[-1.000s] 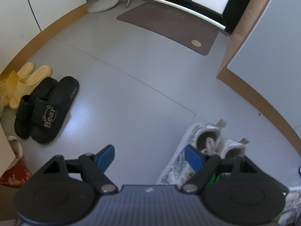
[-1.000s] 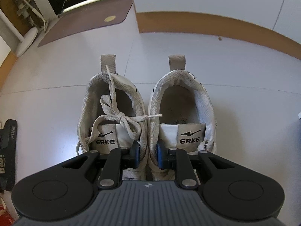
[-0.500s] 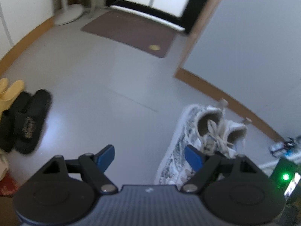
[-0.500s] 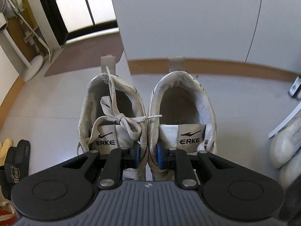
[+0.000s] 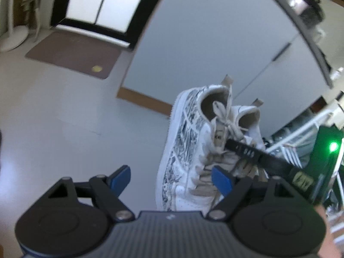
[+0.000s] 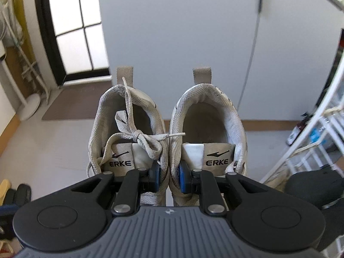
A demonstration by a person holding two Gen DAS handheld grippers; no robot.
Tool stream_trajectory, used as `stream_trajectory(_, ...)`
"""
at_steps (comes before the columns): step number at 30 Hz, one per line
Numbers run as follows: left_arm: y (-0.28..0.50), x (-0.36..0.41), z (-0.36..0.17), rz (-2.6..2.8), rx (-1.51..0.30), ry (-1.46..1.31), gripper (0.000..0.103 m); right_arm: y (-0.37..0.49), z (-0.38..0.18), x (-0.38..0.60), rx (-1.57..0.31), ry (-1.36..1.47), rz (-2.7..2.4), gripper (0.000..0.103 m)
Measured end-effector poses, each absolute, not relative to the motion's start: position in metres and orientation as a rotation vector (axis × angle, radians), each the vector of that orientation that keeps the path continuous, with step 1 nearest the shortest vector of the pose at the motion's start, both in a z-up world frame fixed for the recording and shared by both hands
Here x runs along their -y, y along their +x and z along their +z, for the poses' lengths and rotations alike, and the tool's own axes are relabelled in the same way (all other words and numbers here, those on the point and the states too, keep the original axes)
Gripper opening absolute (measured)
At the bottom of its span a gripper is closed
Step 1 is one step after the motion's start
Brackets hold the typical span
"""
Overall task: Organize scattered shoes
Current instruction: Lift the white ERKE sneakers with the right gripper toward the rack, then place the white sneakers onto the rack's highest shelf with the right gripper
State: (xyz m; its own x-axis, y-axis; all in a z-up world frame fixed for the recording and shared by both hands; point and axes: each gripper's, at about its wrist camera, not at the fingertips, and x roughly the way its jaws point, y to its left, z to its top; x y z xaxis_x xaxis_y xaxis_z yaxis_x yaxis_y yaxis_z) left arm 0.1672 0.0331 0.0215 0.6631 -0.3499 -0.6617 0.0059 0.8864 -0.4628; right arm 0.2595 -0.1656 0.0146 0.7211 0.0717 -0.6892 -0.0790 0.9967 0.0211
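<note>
Since one second ago your pair of white sneakers (image 5: pixel 206 142) has left the floor: in the left wrist view it hung low beside the wall base then, and now it hangs in the air in front of the grey cabinet door (image 5: pixel 215 43), with the right gripper (image 5: pixel 253 152) reaching in from the right and holding it by the inner collars. Your left gripper (image 5: pixel 172 177) is spread wide with nothing between its blue pads (image 5: pixel 120 177) — it only hovers over the bare floor (image 5: pixel 64 118), pointing down at a slant. The brown doormat (image 5: pixel 71 53) lies far behind.

In the right wrist view the floor has sunk away too, so the pair now stands out against the cabinet and not the tiles. Your right gripper (image 6: pixel 168 178) is pressed nearly together and pinches the two touching inner walls of the sneakers (image 6: pixel 168 133), one pad (image 6: pixel 155 177) inside each shoe. The white wire rack (image 6: pixel 318 129) shows at the right edge — perhaps the goal, but this I cannot tell. At the lower left corner the black slides (image 6: pixel 19 193) and a yellow slipper (image 6: pixel 5 186) sit close together on the floor.

I judge the task is in the middle: this pair is lifted but not yet placed.
</note>
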Motion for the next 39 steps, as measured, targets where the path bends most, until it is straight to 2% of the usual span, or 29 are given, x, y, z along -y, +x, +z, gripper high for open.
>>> stream_trajectory(8, 0.154, -0.012, 0.029, -0.328, -0.74, -0.392, 0.086, 0.242, 0.078, 0.207, -0.681, 0.029, -0.021, 0.019)
stream_trajectory(13, 0.15, -0.01, 0.033, -0.378, -0.653, -0.46, 0.086, 0.232, 0.122, 0.245, -0.632, 0.037, -0.108, 0.019)
stream_trajectory(27, 0.152, 0.039, 0.031, -0.598, -0.572, -0.426, 0.086, 0.19, 0.231, 0.381, -0.518, 0.05, -0.39, 0.019)
stream_trajectory(39, 0.151, 0.082, 0.031, -0.756, -0.532, -0.445, 0.087, 0.161, 0.266, 0.471, -0.507, 0.083, -0.578, 0.019)
